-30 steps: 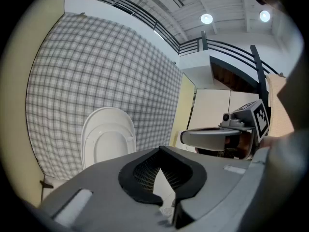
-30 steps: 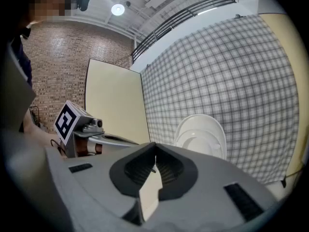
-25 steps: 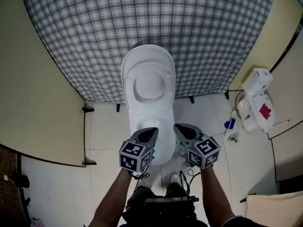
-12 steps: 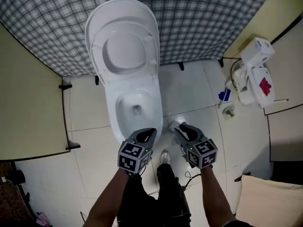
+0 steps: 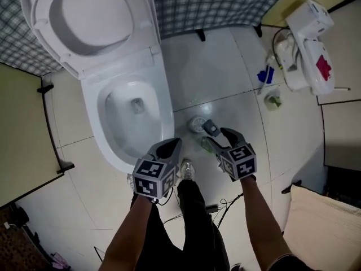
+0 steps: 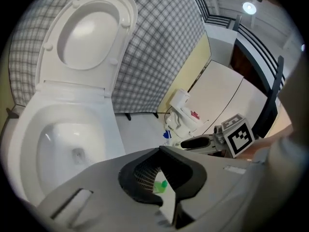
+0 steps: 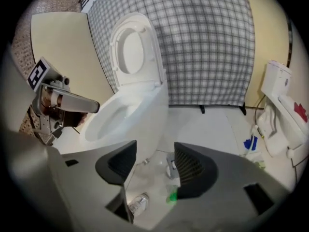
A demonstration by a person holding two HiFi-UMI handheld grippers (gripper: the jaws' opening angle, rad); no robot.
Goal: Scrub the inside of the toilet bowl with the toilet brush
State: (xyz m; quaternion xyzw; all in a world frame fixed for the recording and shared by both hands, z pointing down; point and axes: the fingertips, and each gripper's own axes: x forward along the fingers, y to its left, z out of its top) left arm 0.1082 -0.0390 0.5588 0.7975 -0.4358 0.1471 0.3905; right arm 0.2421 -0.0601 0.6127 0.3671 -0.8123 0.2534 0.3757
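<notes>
The white toilet (image 5: 164,114) stands at the upper left with its lid (image 5: 90,16) raised and its bowl (image 7: 120,115) bare. A small round white-and-grey thing (image 5: 196,124), perhaps the brush's holder, stands on the floor to the right of the bowl. The right gripper view shows this round thing (image 7: 171,166) beyond the jaws. My right gripper (image 5: 219,133) hovers just above it, its jaws opening with nothing between them. My left gripper (image 5: 172,147) is shut and empty at the bowl's front rim. No brush is clearly visible.
A small green thing (image 5: 206,144) lies on the floor under the right gripper. My shoe (image 5: 188,168) stands between the grippers. A white unit with a red mark (image 5: 307,44), a blue item (image 5: 265,75) and a green-topped item (image 5: 272,100) are at the right wall. A beige partition (image 5: 22,134) is at left.
The head view has swung right and down, so the toilet now sits at the upper left. Both grippers have left the bowl's front for the floor beside it. The right jaws have parted.
</notes>
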